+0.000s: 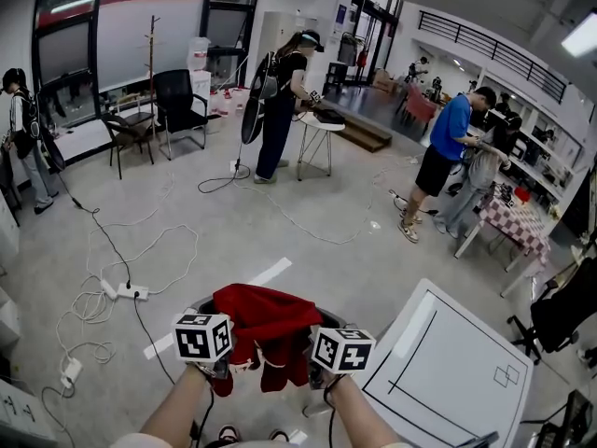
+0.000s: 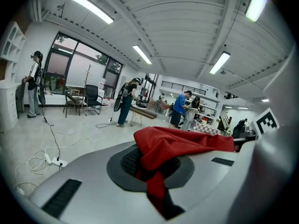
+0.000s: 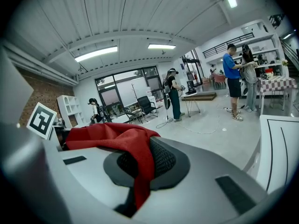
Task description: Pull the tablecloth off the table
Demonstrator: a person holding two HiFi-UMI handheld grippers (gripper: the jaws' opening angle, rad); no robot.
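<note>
Red tablecloth [image 1: 266, 323], soft coarse weave, bunched in limp folds, hangs off the table between both grippers, above grey floor, just left of the flat white table [image 1: 466, 343] with black lines. Left gripper [image 2: 156, 176] jaws pinched tight on a fold; right gripper [image 3: 138, 171] jaws clamped on another fold

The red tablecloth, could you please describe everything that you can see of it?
The red tablecloth is soft, woven-looking fabric, bunched and creased. It hangs in the air between the two grippers, folds dangling below. The left gripper and the right gripper are each shut on a pinch of it. It is off the white table.
</note>
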